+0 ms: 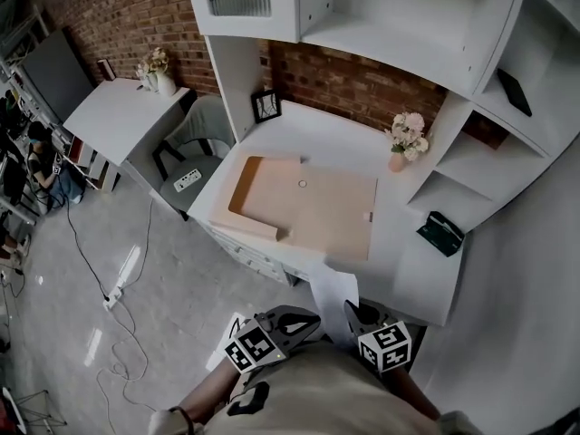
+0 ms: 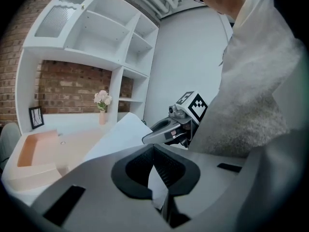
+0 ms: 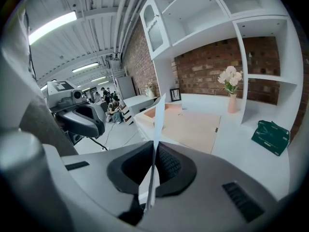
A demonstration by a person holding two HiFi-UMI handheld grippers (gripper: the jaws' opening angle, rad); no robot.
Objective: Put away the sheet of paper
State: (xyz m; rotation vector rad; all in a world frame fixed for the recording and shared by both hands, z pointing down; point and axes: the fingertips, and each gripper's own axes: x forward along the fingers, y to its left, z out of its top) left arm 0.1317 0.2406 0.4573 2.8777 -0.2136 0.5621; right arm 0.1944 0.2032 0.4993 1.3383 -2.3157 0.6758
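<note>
A white sheet of paper (image 1: pixel 333 295) hangs in the air just off the desk's front edge, held between both grippers close to my body. My left gripper (image 1: pixel 304 320) is shut on its near left part, and the sheet (image 2: pixel 116 134) rises past the jaws. My right gripper (image 1: pixel 356 314) is shut on the sheet (image 3: pixel 158 117), which shows edge-on between its pads. An open peach-coloured box file (image 1: pixel 317 207) lies flat on the white desk (image 1: pixel 412 270), beyond the sheet. From each gripper view I see the other one, the right gripper (image 2: pixel 166 132) and the left gripper (image 3: pixel 79 117).
A vase of flowers (image 1: pixel 403 139) and a small picture frame (image 1: pixel 265 106) stand at the back of the desk. A dark green pouch (image 1: pixel 441 233) lies at its right. White shelves (image 1: pixel 435 25) overhang. A chair (image 1: pixel 195 143) and floor cables (image 1: pixel 122 275) are left.
</note>
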